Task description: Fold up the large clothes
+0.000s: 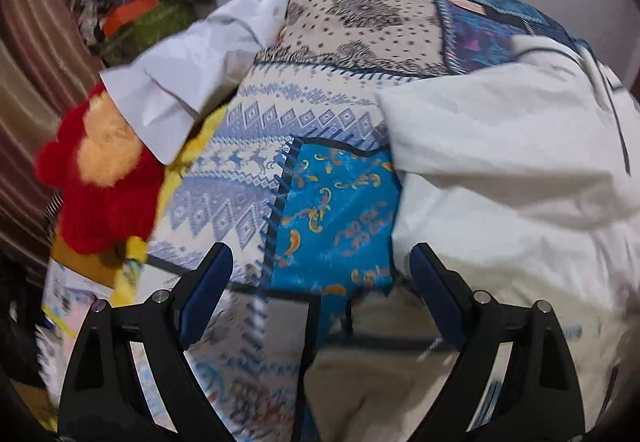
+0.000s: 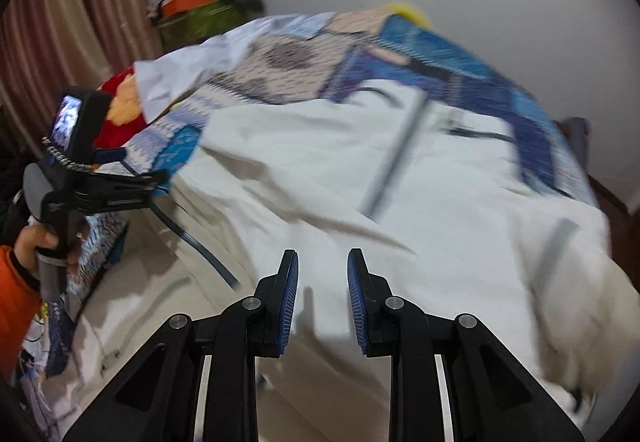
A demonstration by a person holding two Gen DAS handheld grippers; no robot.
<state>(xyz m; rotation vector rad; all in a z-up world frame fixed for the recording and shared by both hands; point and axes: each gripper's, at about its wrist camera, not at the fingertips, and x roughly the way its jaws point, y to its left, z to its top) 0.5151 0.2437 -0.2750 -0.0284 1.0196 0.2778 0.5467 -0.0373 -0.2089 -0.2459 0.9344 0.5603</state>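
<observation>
A large white garment point(image 1: 500, 162) with thin dark trim lines lies spread over the bed, and it fills the middle of the right wrist view point(image 2: 320, 170). One white sleeve point(image 1: 168, 90) reaches to the far left, over a plush toy. My left gripper point(image 1: 320, 262) hovers wide open over the blue patch of the bedspread, just left of the garment's edge, with nothing between its fingers. From the right wrist it shows at the left point(image 2: 158, 180), held by a hand. My right gripper point(image 2: 323, 258) hangs above the white cloth, its blue pads a narrow gap apart and holding nothing.
A patchwork bedspread point(image 1: 320, 114) covers the bed. A red and yellow plush toy point(image 1: 100, 182) lies at its left edge. Behind stand a green bin with piled clothes point(image 2: 192, 10) and a striped curtain point(image 2: 80, 22). An orange sleeve point(image 2: 16, 290) shows at left.
</observation>
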